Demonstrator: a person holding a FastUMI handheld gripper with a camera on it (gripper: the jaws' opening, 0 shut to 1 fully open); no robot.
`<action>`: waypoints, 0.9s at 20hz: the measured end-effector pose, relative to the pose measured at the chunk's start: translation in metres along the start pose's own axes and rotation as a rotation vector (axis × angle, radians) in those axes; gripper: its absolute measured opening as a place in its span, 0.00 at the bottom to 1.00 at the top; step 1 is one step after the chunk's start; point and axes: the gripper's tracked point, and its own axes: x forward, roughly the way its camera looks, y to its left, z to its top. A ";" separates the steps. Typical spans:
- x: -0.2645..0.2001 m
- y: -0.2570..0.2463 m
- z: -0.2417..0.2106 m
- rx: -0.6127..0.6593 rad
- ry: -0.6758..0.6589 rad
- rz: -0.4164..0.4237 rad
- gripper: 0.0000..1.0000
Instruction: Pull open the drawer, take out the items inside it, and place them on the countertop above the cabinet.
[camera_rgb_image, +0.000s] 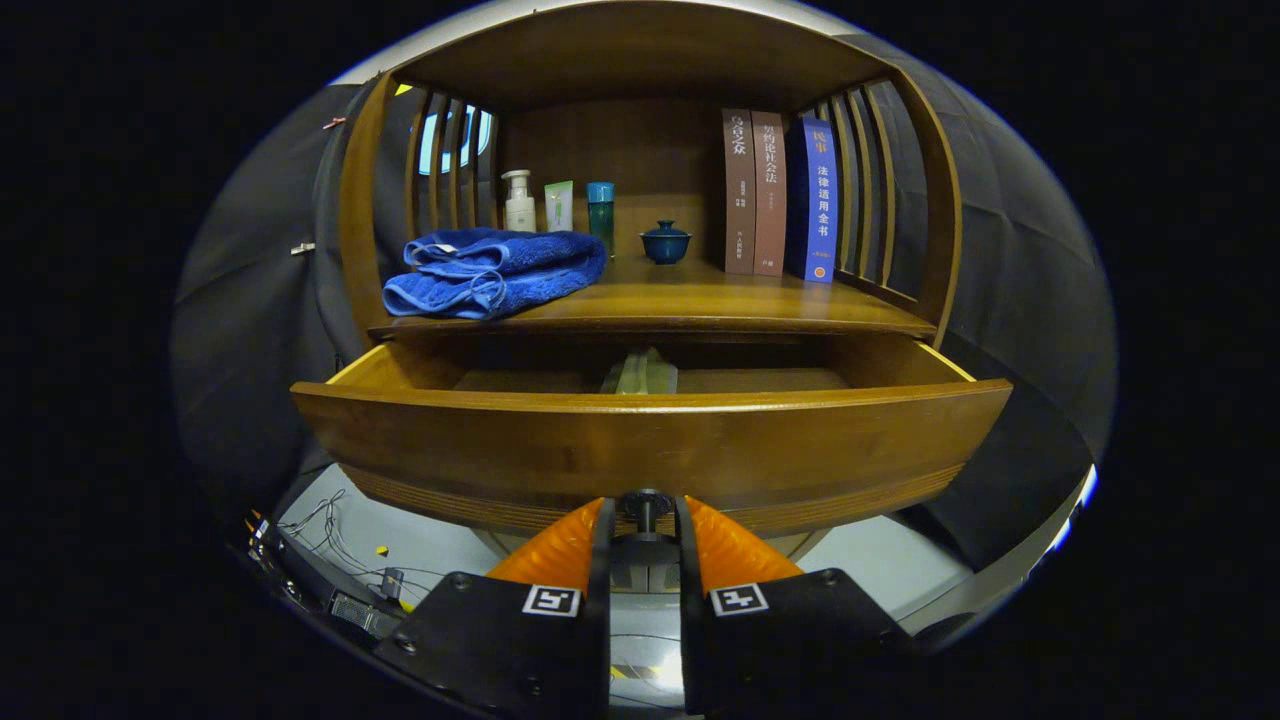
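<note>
Your gripper sits low at the front of the wooden drawer, its two orange jaws drawn in close on either side of the small dark knob at the middle of the drawer front; they flank the knob's stem tightly and look to be pinching it, though you cannot quite see the contact itself. The drawer stands pulled out from the cabinet, its curved front panel just ahead of the jaws and its interior open to view beyond the top edge. Inside, near the middle of the drawer floor, lies a pale greenish folded item (too dim under the overhang to tell what it is). Above the drawer, the counter carries a folded blue towel toward its left part, reaching the front edge. Behind the towel, against the back panel, stand a white pump bottle, a pale green tube and a teal bottle, close together in a row. A small dark blue lidded cup sits near the middle, apart from the bottles. To its right three books stand upright, touching one another: two brown, one blue. Slatted wooden sides close the cabinet on the left and right. Below the drawer, on a pale floor to the left of the jaws, lie some loose cables.
</note>
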 end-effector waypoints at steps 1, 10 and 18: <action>-0.006 0.000 -0.003 0.000 0.002 -0.001 0.33; -0.058 0.002 -0.028 -0.011 0.012 0.006 0.28; -0.087 0.015 0.018 -0.019 -0.073 0.050 0.17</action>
